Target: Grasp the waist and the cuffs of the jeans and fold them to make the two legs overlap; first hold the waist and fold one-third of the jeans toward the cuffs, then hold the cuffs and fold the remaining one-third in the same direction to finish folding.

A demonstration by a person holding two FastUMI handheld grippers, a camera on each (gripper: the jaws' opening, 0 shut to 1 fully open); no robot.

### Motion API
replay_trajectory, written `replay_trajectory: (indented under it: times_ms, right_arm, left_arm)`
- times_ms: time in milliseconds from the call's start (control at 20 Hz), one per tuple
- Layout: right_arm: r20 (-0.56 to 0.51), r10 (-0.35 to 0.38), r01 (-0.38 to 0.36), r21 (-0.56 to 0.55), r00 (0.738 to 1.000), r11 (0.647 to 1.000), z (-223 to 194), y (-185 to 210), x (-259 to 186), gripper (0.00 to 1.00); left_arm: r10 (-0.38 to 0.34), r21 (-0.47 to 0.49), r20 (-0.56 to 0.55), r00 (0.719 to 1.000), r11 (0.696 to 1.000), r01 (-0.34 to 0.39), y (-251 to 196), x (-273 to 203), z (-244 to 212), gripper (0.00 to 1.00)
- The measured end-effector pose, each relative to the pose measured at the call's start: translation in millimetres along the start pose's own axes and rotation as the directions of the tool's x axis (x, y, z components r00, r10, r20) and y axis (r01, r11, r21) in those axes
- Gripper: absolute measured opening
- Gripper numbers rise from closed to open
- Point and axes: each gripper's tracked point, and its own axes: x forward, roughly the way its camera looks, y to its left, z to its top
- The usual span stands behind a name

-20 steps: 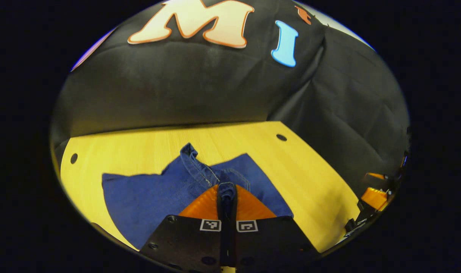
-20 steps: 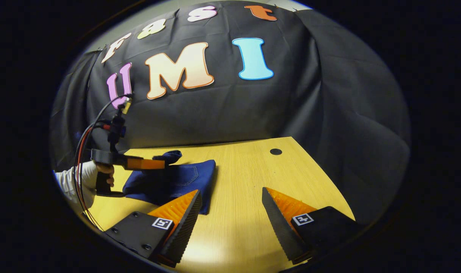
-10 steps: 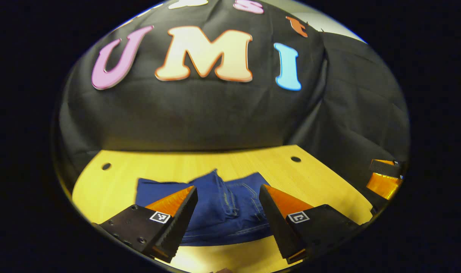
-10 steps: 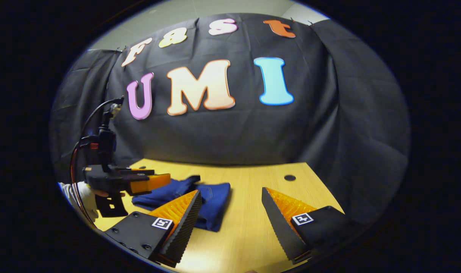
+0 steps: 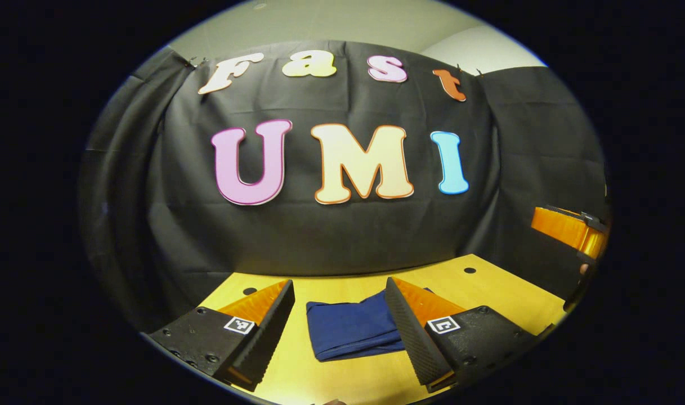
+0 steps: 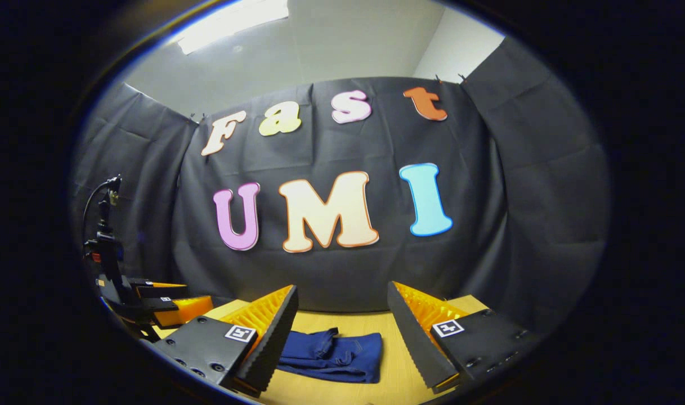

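The blue jeans point(image 5: 350, 330) lie folded into a small bundle on the yellow wooden table point(image 5: 488, 287). In the left gripper view my left gripper point(image 5: 339, 301) stands open above and in front of the bundle, with nothing between its fingers. In the right gripper view the jeans point(image 6: 334, 356) lie low between the fingers of my right gripper point(image 6: 342, 306), which is open, raised, and apart from the cloth. The left gripper point(image 6: 170, 306) also appears at the left edge of the right gripper view. The right gripper point(image 5: 567, 233) appears at the right edge of the left gripper view.
The table has small round holes point(image 5: 469, 270) near its back corners point(image 5: 250, 291). The black cloth wall point(image 5: 342, 236) stands close behind the table. A cable point(image 6: 97, 208) rises from the left gripper's handle.
My left gripper was shut on the jeans a second ago; it has let go, opened and pulled back and up. Both views have tilted upward, and the jeans now lie flat in a bundle.
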Motion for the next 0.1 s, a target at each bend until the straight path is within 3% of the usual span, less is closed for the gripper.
replay_trajectory:
  times_ms: [100]
  right_arm:
    - [0.028,-0.004,0.004,-0.009,1.000,1.000,12.4,13.6,-17.4,1.00]
  left_arm:
    - [0.001,0.002,0.028,1.000,1.000,-0.001,7.1,-17.7,11.9,0.94]
